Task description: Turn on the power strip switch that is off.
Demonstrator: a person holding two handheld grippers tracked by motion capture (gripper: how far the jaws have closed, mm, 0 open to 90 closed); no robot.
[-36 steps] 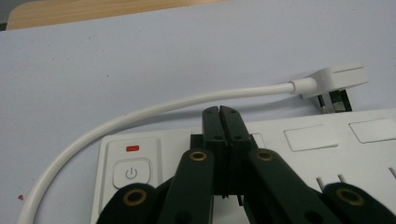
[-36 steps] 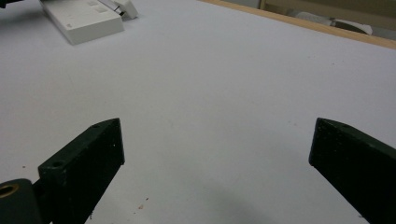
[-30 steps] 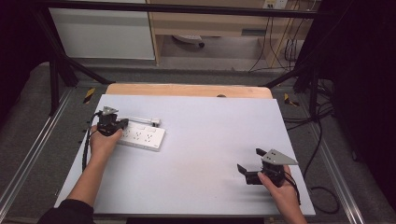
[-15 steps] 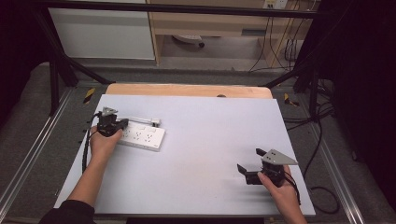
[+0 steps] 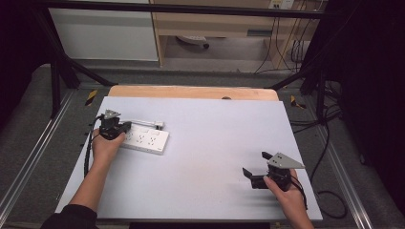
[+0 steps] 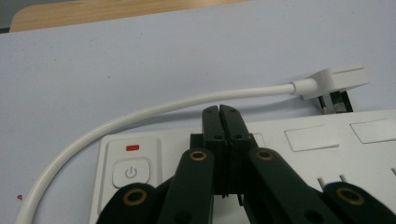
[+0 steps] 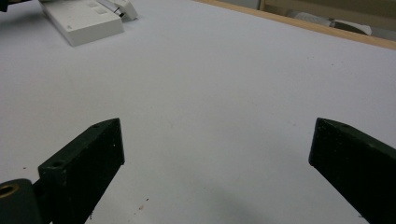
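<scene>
The white plastic power strip (image 5: 143, 140), a long flat block with rows of sockets, lies on the left part of the pale grey table top (image 5: 210, 143), well apart from the person's right hand. From where I stand it looks rigid and fairly light, with a smooth, hard shell that could well slip under black jaws, so I would take it across its narrow width near one end, not by its broad top face. Its white cable (image 6: 154, 109) curves out from the switch end, runs along the far side of the strip and ends in a white angled plug (image 6: 334, 81) lying just beside the strip's far edge; the cable looks bendy and would likely trail and drag if the block were lifted. A rounded white power button (image 6: 131, 171) with a small red indicator (image 6: 132, 148) above it sits at the end nearest the left gripper (image 6: 219, 111). That gripper hangs over the strip's switch end with its jaws pressed together, holding nothing. The right gripper (image 5: 258, 168) rests low over the bare table near the front right, jaws spread wide and empty.
</scene>
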